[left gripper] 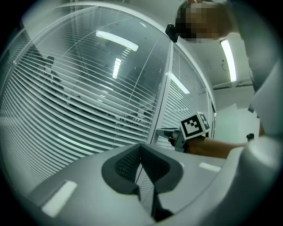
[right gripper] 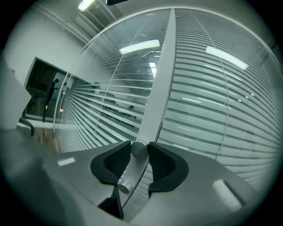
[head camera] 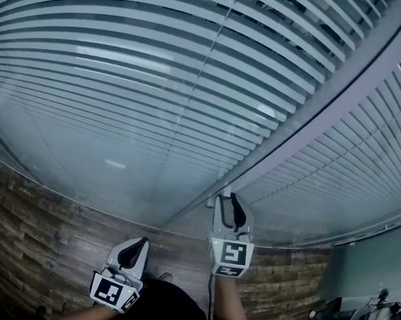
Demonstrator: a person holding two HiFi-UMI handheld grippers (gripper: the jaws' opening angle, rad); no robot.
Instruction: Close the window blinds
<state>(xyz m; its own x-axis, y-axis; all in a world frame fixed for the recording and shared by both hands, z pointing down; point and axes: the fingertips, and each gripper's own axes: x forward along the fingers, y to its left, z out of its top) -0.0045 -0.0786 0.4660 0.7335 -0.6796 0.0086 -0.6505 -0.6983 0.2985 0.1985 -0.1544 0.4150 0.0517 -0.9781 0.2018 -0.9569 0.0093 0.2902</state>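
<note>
Right now my right gripper (right gripper: 139, 148) is clamped on a small round silver knob (right gripper: 138, 150). Its two dark pads press on either side of the knob's head, and a short cylindrical stem runs down from the knob between the jaws. The knob sits on the pale grey post (right gripper: 160, 84) that divides two panes of glass, low on that post in the head view.

The blinds (head camera: 147, 77) hang behind the glass on both sides of the post. They are long, narrow horizontal slats in white or pale grey, evenly spaced, with thin vertical cords crossing them. On the pane to the left of the post the slats lie nearly flat, showing as thin lines with see-through gaps. A dim room and a dark doorway are visible between them. On the pane to the right, the right gripper view shows broader pale bands with only thin dark lines between, so less shows through there. Bright strip lights (right gripper: 139, 45) glint across the glass.

My left gripper (left gripper: 141, 148) is held lower and to the left, away from the post. Its jaw tips are pressed together with nothing between them, and it points up at the left pane.
</note>
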